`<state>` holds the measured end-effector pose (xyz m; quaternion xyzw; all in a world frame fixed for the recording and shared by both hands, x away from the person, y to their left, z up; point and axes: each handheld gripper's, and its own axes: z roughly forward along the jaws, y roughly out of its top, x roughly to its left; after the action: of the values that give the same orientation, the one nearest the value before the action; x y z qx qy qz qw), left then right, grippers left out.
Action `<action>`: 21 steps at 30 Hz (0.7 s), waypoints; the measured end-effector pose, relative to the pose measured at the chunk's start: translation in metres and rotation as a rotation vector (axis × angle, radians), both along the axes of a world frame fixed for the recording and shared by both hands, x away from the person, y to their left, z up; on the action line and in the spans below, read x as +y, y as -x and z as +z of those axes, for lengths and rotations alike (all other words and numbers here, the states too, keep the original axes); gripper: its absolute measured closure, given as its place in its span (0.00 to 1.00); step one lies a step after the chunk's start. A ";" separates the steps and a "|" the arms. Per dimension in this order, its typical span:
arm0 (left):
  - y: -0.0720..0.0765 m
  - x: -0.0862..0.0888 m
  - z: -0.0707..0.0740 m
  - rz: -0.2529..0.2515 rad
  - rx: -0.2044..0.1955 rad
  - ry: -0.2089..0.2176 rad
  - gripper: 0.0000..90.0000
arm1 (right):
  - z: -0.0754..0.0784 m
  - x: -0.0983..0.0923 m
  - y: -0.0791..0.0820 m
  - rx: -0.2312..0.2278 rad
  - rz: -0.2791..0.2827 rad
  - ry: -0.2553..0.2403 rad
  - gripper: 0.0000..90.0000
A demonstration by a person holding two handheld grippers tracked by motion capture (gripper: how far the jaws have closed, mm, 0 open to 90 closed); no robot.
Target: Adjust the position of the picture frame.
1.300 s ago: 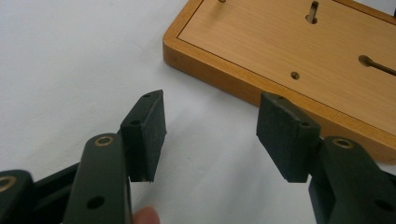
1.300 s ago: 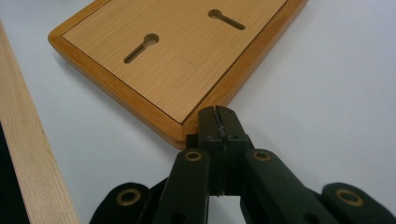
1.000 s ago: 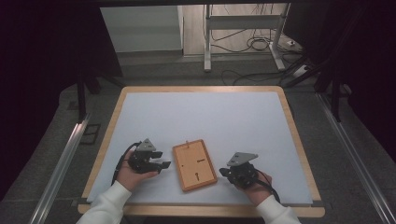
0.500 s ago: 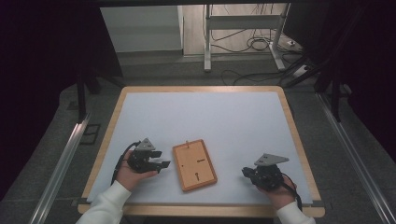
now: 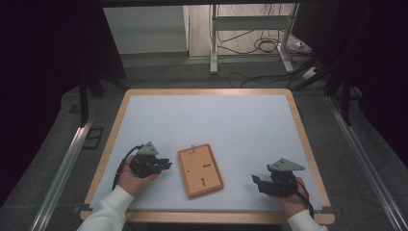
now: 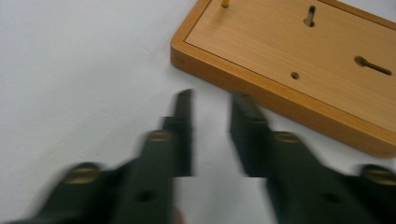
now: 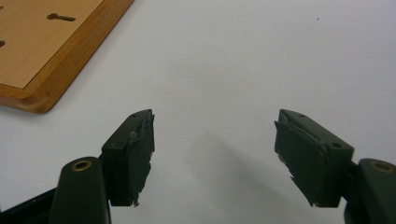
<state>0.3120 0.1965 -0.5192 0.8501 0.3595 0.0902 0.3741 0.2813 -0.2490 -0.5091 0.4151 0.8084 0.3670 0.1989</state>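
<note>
Left claw (image 6: 210, 121): jaws just closing, narrowly apart, empty, aimed at wooden board (image 5: 200, 169) edge. Right claw (image 7: 215, 158): jaws just opening, wide, empty, resting clear on white surface (image 5: 216, 120).

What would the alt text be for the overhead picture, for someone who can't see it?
A wooden board with keyhole slots lies flat near the front of a white-topped table. A person's hands hold black tongs on either side, apart from it: the left tongs nearer, the right tongs farther away.
</note>
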 end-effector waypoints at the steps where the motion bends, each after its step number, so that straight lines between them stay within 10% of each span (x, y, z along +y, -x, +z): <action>1: 0.000 -0.001 0.001 -0.003 -0.002 -0.006 0.98 | 0.000 0.001 0.000 -0.002 0.001 0.002 0.32; 21: -0.026 -0.030 -0.011 -0.015 0.027 -0.090 1.00 | 0.001 0.005 0.001 -0.017 0.024 0.023 0.31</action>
<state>0.3379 0.1665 -0.5307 0.8700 0.3536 0.0919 0.3311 0.2806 -0.2438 -0.5080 0.4000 0.8157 0.3635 0.2064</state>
